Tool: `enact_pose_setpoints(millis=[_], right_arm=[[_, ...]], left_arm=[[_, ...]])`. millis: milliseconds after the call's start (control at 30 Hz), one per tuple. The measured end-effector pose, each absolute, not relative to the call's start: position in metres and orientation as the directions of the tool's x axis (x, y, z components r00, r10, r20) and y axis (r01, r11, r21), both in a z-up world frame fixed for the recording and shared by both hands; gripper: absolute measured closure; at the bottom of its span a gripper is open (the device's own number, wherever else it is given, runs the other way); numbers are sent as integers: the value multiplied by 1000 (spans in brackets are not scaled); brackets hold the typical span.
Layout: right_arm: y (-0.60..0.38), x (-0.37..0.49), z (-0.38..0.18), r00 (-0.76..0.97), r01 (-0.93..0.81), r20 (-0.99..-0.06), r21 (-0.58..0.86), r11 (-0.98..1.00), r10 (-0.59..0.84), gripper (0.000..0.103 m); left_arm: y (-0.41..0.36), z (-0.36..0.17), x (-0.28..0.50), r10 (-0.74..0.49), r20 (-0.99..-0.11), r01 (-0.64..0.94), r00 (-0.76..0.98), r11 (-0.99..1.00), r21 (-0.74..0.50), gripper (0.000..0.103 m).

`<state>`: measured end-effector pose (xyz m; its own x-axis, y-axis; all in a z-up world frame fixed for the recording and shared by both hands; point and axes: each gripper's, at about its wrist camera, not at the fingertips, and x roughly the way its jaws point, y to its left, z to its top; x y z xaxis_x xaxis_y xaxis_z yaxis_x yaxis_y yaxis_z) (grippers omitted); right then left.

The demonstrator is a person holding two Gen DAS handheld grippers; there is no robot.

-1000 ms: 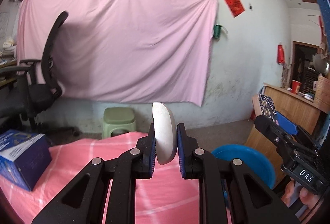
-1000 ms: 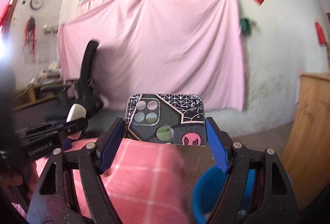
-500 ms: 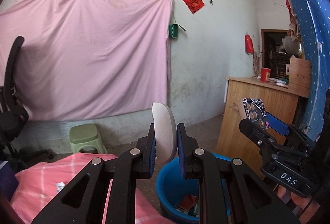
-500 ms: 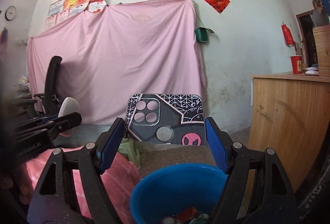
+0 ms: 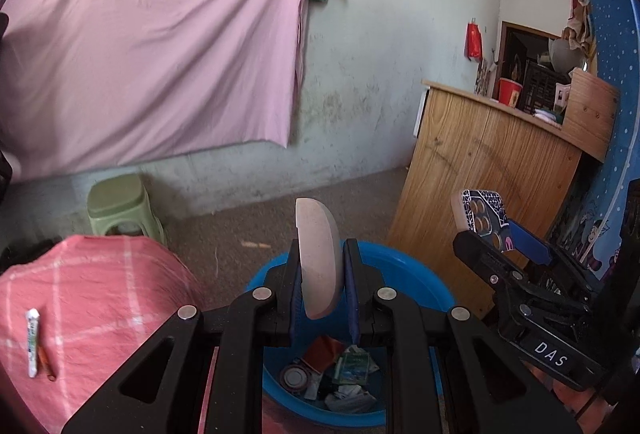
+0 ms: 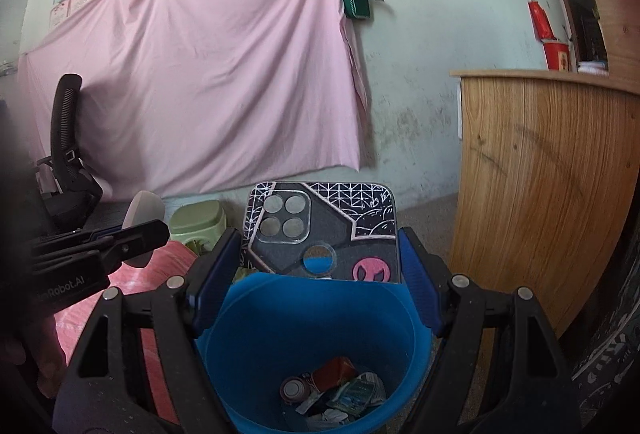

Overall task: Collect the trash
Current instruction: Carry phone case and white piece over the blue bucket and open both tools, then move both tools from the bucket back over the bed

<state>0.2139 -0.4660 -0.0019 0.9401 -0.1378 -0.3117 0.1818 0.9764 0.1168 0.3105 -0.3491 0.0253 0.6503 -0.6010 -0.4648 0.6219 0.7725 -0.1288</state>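
My left gripper is shut on a white oval disc, held on edge above the blue bucket. My right gripper is shut on a black patterned phone case, held upright over the same blue bucket. The bucket holds several pieces of trash, among them a can and wrappers. The right gripper with the case shows at the right of the left wrist view. The left gripper with the disc shows at the left of the right wrist view.
A table with a pink checked cloth stands left of the bucket; a small white tube lies on it. A green stool is behind it. A wooden counter stands right of the bucket. A black office chair is far left.
Both grippers have swung right from over the pink table and tilted down, so they now hang over the blue bucket. Each still holds its item.
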Motion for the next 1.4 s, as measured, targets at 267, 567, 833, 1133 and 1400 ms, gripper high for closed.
enact_pose_setpoints(millis=[267, 567, 833, 1133, 1400], right_arm=[[-482, 228, -22, 911, 209, -386, 122, 970, -147, 6], [-490, 246, -40, 877, 213, -463, 145, 966, -123, 5], [-482, 248, -34, 884, 205, -451, 137, 969, -124, 5], [-456, 240, -7, 930, 171, -348, 122, 978, -119, 1], [-426, 231, 19, 965, 123, -245, 100, 987, -96, 0]], left_arm=[[-364, -2, 334, -591, -573, 614, 568, 768, -183, 88], [-358, -11, 341, -570, -606, 585, 556, 786, -202, 87], [-337, -4, 337, -558, -589, 560, 585, 803, -205, 85], [-300, 21, 326, -524, -518, 511, 676, 840, -183, 75], [-255, 45, 312, -465, -457, 446, 758, 881, -156, 57]])
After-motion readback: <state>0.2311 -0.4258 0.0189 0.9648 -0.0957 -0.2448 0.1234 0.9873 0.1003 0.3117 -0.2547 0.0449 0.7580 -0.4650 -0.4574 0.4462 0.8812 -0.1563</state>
